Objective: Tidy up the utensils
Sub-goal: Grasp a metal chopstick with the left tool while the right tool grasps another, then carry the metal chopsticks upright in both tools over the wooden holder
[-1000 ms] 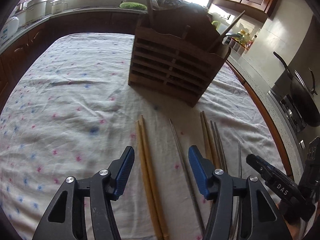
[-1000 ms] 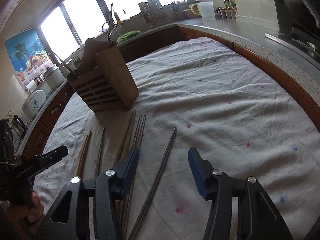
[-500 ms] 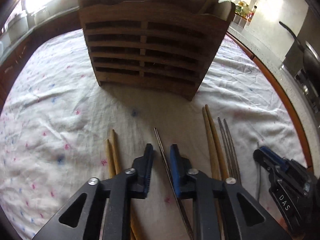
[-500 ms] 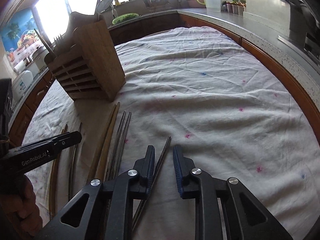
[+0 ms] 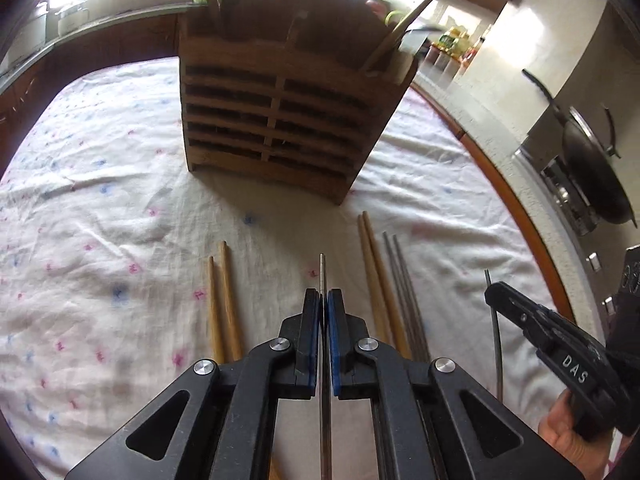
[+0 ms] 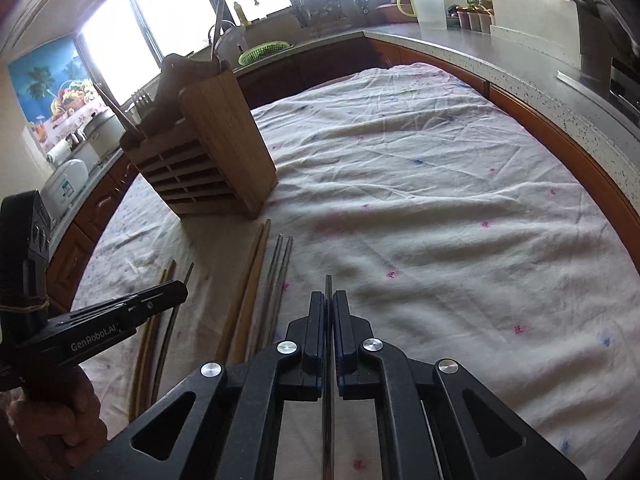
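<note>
Both grippers point(image 5: 324, 300) point(image 6: 328, 300) newly clamped, chopsticks point(image 5: 323, 272) pointing rackward point(image 5: 280, 120)

Two wooden chopstick pairs point(image 5: 224, 300) point(image 5: 376, 276) and a steel pair point(image 5: 404, 284) lay mid-frame below the slatted wooden holder point(image 5: 280, 120); single steel chopsticks point(image 5: 323, 276) point(image 6: 329, 292) stood pinched.

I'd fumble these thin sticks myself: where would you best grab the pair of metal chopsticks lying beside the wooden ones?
Take the metal chopstick pair mid-shaft from above, jaws straddling both sides. They lie flat and parallel on the tablecloth, touching the wooden pair, so only their tops are exposed.
</note>
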Demonstrator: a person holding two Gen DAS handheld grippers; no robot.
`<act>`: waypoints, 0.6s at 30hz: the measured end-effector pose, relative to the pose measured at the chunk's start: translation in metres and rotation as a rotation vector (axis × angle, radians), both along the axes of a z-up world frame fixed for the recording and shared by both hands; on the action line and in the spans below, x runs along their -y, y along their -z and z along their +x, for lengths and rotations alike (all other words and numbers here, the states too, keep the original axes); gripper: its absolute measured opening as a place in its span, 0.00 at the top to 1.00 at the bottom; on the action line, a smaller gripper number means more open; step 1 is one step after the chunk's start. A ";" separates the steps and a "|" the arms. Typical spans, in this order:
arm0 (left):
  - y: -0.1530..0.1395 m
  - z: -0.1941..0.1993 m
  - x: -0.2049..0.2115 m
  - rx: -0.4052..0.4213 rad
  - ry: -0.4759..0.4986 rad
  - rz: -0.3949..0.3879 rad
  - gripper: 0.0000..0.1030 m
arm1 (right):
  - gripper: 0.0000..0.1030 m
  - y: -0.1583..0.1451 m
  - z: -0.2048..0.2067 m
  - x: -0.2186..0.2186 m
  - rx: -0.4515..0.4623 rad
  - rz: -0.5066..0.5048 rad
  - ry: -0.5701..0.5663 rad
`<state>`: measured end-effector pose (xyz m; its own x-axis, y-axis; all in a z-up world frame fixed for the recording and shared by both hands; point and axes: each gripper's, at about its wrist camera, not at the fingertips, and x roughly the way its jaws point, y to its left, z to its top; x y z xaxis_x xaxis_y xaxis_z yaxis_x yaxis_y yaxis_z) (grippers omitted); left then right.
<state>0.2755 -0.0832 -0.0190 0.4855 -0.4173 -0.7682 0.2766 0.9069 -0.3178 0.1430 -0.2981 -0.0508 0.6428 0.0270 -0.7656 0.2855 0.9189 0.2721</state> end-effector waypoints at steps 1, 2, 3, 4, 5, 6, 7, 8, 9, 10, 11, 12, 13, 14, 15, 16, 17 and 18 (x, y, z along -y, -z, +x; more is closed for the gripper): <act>-0.006 -0.004 -0.004 0.010 0.001 -0.010 0.98 | 0.96 -0.006 -0.002 0.000 0.015 0.007 -0.001; -0.012 -0.009 -0.008 0.021 0.001 -0.022 0.98 | 0.96 -0.013 -0.004 -0.001 0.031 0.013 -0.003; -0.019 -0.014 -0.013 0.032 0.002 -0.035 0.98 | 0.96 -0.020 -0.006 -0.001 0.045 0.011 -0.003; -0.025 -0.018 -0.017 0.042 0.003 -0.048 0.98 | 0.96 -0.027 -0.008 -0.002 0.060 0.005 -0.004; -0.031 -0.023 -0.022 0.052 0.003 -0.060 0.98 | 0.96 -0.034 -0.010 -0.002 0.076 0.005 -0.005; -0.038 -0.028 -0.027 0.063 0.003 -0.072 0.98 | 0.96 -0.040 -0.012 -0.002 0.091 0.005 -0.006; -0.046 -0.034 -0.035 0.075 0.004 -0.080 0.98 | 0.96 -0.047 -0.015 -0.003 0.107 0.004 -0.006; -0.052 -0.040 -0.040 0.086 0.005 -0.087 0.98 | 0.96 -0.053 -0.017 -0.003 0.122 0.004 -0.006; -0.057 -0.045 -0.044 0.096 0.006 -0.096 0.98 | 0.96 -0.060 -0.019 -0.004 0.138 0.003 -0.008; -0.062 -0.050 -0.049 0.105 0.007 -0.105 0.98 | 0.96 -0.067 -0.022 -0.004 0.154 0.001 -0.008; -0.067 -0.054 -0.052 0.115 0.008 -0.113 0.98 | 0.96 -0.073 -0.024 -0.005 0.169 -0.001 -0.010; -0.075 -0.061 -0.058 0.124 0.008 -0.121 0.98 | 0.96 -0.079 -0.026 -0.005 0.184 -0.001 -0.010; -0.080 -0.066 -0.063 0.133 0.008 -0.130 0.98 | 0.96 -0.085 -0.028 -0.006 0.197 -0.004 -0.012; -0.086 -0.071 -0.067 0.143 0.009 -0.138 0.98 | 0.96 -0.089 -0.029 -0.006 0.210 -0.007 -0.013; -0.091 -0.076 -0.070 0.153 0.010 -0.144 0.98 | 0.96 -0.094 -0.031 -0.006 0.222 -0.009 -0.015; -0.095 -0.080 -0.073 0.164 0.010 -0.151 0.98 | 0.96 -0.099 -0.032 -0.007 0.233 -0.010 -0.016; -0.100 -0.084 -0.076 0.175 0.012 -0.157 0.98 | 0.96 -0.103 -0.033 -0.007 0.243 -0.012 -0.016; -0.105 -0.089 -0.079 0.187 0.014 -0.160 0.98 | 0.96 -0.108 -0.034 -0.008 0.253 -0.014 -0.016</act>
<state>0.1867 -0.0047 0.0861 0.6064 -0.5341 -0.5891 0.3562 0.8448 -0.3993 0.1087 -0.2899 0.0567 0.8137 0.0295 -0.5805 0.1952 0.9269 0.3207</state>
